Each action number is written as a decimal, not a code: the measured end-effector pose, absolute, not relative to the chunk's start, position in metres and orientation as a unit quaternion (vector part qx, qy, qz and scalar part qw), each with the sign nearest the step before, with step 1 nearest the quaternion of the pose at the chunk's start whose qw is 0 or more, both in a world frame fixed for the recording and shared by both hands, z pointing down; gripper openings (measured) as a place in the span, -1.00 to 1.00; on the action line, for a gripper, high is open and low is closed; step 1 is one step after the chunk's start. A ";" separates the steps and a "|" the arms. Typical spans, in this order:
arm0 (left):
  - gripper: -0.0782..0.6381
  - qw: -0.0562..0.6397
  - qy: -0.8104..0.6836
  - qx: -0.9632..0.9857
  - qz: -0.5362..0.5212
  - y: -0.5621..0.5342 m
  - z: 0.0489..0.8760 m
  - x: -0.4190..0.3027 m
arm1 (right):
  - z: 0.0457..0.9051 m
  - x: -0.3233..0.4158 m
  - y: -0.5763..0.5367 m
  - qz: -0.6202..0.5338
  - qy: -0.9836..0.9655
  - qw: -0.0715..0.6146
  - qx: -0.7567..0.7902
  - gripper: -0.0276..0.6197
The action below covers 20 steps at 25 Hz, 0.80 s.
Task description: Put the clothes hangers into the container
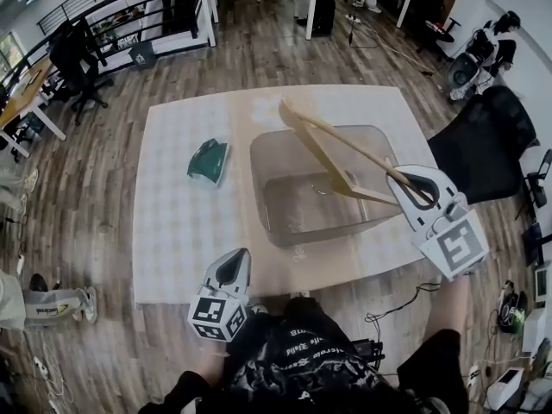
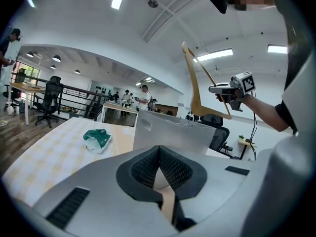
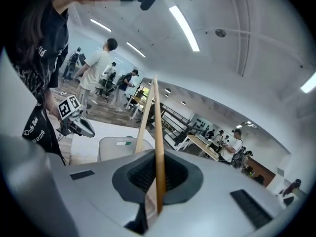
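**Hanger held over the container, clamped in the right gripper**

The right gripper (image 1: 420, 190) had its jaws closed tight on one thin bar of the wooden clothes hanger (image 1: 345, 158). In the right gripper view the bar (image 3: 156, 117) ran straight up out of the pinched black pads (image 3: 148, 174). The hanger was pale, bare wood, a flat triangular frame of slim bars. In the head view it hung in the air over the container (image 1: 259, 158). Its long axis ran from the gripper at about 4 o'clock up towards 10 o'clock, with the far end past the container's back rim. In the left gripper view the frame (image 2: 193, 90) stood nearly on end, high above the container (image 2: 168, 135).

The container was a translucent, rounded rectangular tub that sat on the pale checked table cover (image 1: 172, 222).

The left gripper (image 1: 231, 270) was at about 7 o'clock from the container, near the table's front edge. Its jaws were together with nothing between them (image 2: 159, 169).

A green folded item (image 1: 208, 160) lay on the cover at 9 o'clock from the container, apart from it.
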<state>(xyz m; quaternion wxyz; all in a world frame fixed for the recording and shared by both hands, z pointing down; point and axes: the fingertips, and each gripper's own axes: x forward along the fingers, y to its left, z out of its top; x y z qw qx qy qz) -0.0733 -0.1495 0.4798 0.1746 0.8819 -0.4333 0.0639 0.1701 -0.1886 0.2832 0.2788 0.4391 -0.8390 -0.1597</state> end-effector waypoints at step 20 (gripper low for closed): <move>-0.73 0.178 -0.502 0.844 0.066 -0.160 0.487 -0.085 | 0.392 0.148 -0.302 -0.065 -0.863 0.373 0.334 -0.88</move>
